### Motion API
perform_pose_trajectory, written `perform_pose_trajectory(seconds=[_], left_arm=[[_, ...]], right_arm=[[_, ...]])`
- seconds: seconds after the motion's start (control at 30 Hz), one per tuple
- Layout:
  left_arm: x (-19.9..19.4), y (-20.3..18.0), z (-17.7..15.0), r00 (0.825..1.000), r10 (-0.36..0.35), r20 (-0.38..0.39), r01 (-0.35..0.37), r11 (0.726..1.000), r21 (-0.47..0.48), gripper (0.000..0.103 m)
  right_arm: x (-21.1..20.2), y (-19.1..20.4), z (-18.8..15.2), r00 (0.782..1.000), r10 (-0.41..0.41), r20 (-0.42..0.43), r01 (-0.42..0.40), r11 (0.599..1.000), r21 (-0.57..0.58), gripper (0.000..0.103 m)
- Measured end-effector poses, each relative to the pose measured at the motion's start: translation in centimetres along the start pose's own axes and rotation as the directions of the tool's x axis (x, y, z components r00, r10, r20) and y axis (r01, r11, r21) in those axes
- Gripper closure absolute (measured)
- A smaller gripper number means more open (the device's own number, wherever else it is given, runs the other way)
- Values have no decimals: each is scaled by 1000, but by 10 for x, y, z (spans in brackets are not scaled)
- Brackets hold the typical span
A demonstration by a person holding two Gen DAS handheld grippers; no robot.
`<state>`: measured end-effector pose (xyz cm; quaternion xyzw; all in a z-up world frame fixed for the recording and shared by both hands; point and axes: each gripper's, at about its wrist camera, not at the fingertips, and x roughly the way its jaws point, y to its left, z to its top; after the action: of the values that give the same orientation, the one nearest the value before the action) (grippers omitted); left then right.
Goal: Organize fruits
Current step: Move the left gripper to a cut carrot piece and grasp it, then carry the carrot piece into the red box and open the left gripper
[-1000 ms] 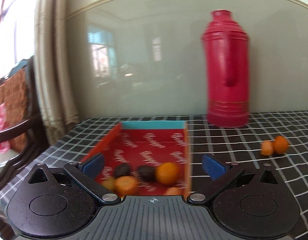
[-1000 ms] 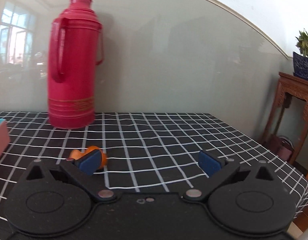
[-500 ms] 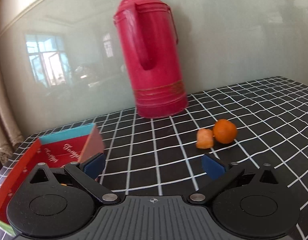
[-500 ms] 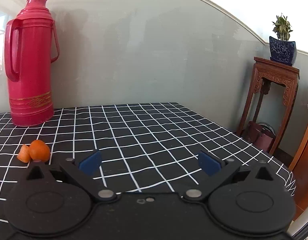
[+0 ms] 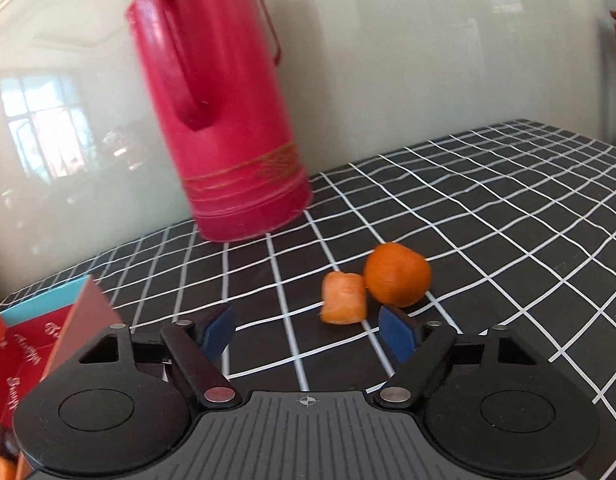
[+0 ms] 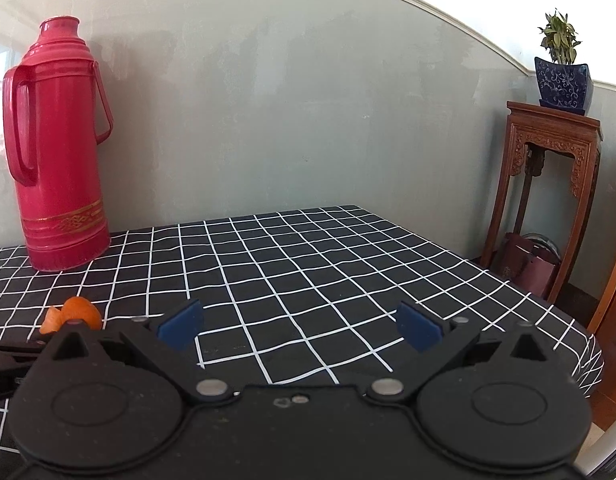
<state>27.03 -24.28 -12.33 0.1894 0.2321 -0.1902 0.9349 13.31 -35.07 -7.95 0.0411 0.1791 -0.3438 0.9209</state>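
Left hand-held gripper (image 5: 306, 330) pitched down toward fruit on the bench (image 5: 488, 216)
Its jaws are closing, empty, near the carrot piece (image 5: 343, 298) and orange (image 5: 397, 274); the right hand-held gripper (image 6: 300, 326) is held open.

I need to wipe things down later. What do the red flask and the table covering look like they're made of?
Red flask: likely painted metal or hard plastic, glossy, showing highlights and gold bands. Table covering: seems woven cloth, matte, black with white grid, draping over the table's edge.
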Motion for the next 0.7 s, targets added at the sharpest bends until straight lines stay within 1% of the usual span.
perform_pose_trajectory(seconds=[0.03, 0.1, 0.23, 0.33, 0.37, 0.4, 0.43, 0.47, 0.5, 0.7], left_arm=[[3, -1, 1, 1000, -10, -8, 10, 1000, 0, 29], [11, -2, 3, 999, -32, -37, 32, 999, -8, 38], [23, -1, 9, 998, -44, -44, 42, 999, -34, 40], [27, -1, 11, 997, -56, -45, 54, 997, -46, 44], [27, -1, 11, 997, -63, -45, 61, 997, -52, 50], [26, 0, 11, 996, -72, -45, 69, 996, -56, 60], [27, -1, 12, 996, -76, -46, 74, 996, -58, 64], [27, -1, 12, 996, -81, -46, 78, 995, -60, 74], [26, -1, 11, 996, -81, -46, 79, 995, -61, 75], [24, 5, 8, 997, -63, -42, 59, 995, -85, 75]], right_arm=[[0, 1, 0, 1000, 4, 2, -4, 1000, 0, 6], [-1, 3, 1, 1000, 11, 1, -11, 1000, -2, 6], [-4, 7, 1, 1000, 24, 9, -24, 1000, -13, 6], [-4, 10, 1, 999, 32, 8, -32, 999, -20, 6], [-4, 10, 1, 999, 34, 9, -34, 999, -21, 6], [-5, 11, 1, 999, 35, 10, -35, 999, -22, 6], [-6, 13, 1, 999, 36, 10, -36, 999, -23, 6], [-6, 13, 1, 999, 38, 10, -38, 999, -24, 6], [-6, 14, 1, 999, 40, 11, -40, 999, -24, 6], [-9, 17, 1, 999, 50, 20, -49, 998, -38, 6]])
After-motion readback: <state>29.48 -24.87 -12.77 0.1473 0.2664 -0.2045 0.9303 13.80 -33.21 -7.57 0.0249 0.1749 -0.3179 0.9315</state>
